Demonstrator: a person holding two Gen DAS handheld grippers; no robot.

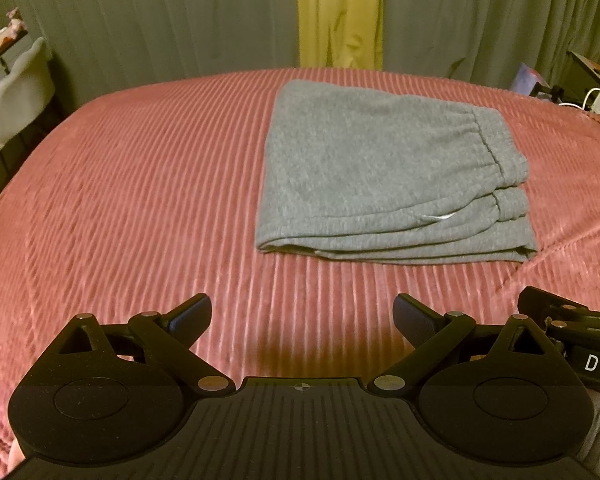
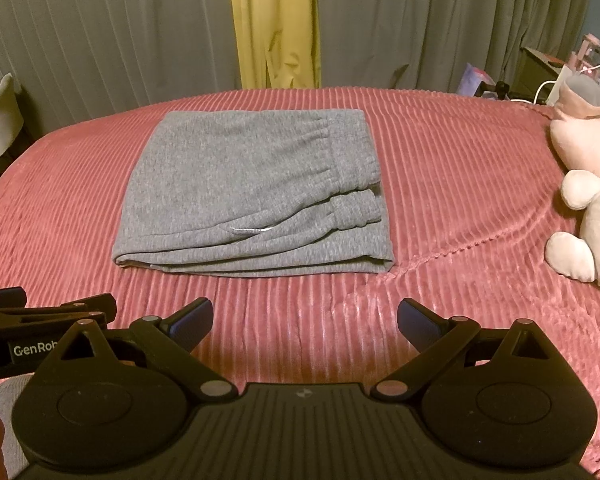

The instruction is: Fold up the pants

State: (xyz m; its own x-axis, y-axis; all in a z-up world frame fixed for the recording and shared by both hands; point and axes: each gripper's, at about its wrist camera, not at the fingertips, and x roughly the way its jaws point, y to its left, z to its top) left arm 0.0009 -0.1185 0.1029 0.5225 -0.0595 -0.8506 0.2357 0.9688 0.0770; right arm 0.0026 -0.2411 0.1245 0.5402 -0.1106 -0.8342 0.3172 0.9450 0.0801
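The grey pants [image 2: 252, 192] lie folded into a flat stack on the pink ribbed bedspread [image 2: 460, 184], waistband toward the right. A pale plush toy [image 2: 588, 208] sits well apart at the bed's right edge; green and yellow curtains [image 2: 274, 24] hang behind. Left gripper [image 1: 302, 316] and right gripper [image 2: 305, 320] hover side by side near the stack, fingers spread wide, holding nothing.

Grey pants [image 1: 380, 176], folded flat, bedspread [image 1: 140, 200]
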